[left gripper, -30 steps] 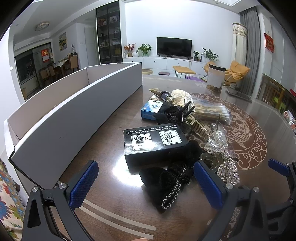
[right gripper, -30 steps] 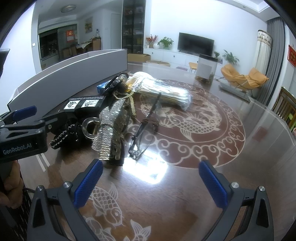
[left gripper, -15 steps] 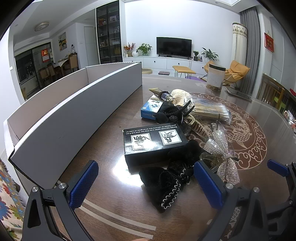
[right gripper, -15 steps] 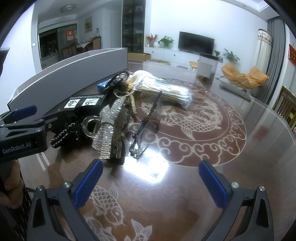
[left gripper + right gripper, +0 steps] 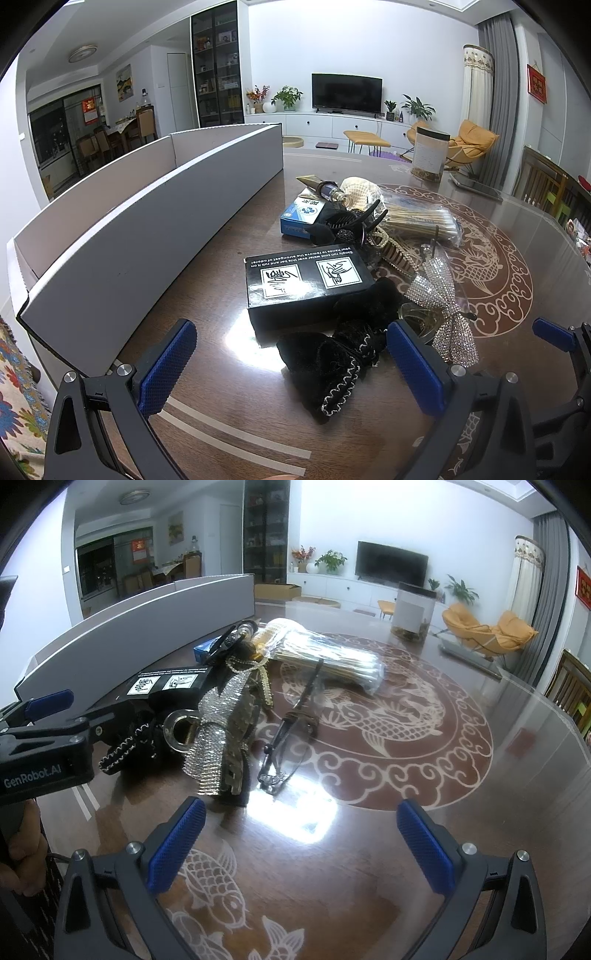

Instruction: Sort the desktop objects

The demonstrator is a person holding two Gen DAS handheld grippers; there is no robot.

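A pile of small objects lies on the dark wooden table (image 5: 207,280). In the left wrist view a black box (image 5: 306,282) with white pictograms sits nearest, with a black velvet bow (image 5: 328,362) in front of it, between my open left gripper's (image 5: 291,363) blue pads. A rhinestone bow (image 5: 443,295), a black claw clip (image 5: 351,221), a blue box (image 5: 301,216) and a bag of cotton swabs (image 5: 417,219) lie behind. In the right wrist view my right gripper (image 5: 301,843) stands open over bare table, just short of a pair of glasses (image 5: 291,731) and the rhinestone bow (image 5: 218,731).
A long white cardboard box (image 5: 122,229) runs along the table's left side. A clear jar (image 5: 428,157) and a dark tablet (image 5: 476,188) stand at the far edge. The left gripper's body (image 5: 40,749) and a hand (image 5: 22,864) fill the left of the right wrist view.
The right gripper has edged slightly forward toward the glasses and the rhinestone bow. The left gripper has barely moved.
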